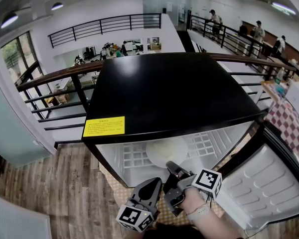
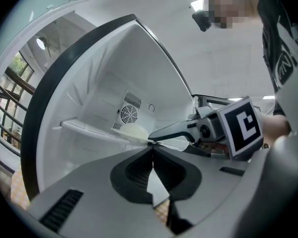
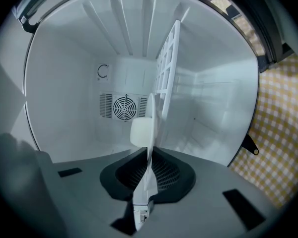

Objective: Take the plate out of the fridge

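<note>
In front of the open mini fridge (image 1: 164,93), the left tool (image 1: 156,183) hangs level at about 7 o'clock of the plate (image 1: 167,151), its jaws together with nothing between them. The white plate lies on the wire shelf (image 1: 132,158) inside. The right tool (image 1: 171,167), reaching in from 6 o'clock, has its jaws pinched tight on the plate's near rim. That thin, one-edge hold is the risk: as the plate is drawn out, its far side may sag and twist free, or it may catch on the shelf's wires and drag the shelf along. A swing toward 4 o'clock could knock it against the open door (image 1: 269,183).
</note>
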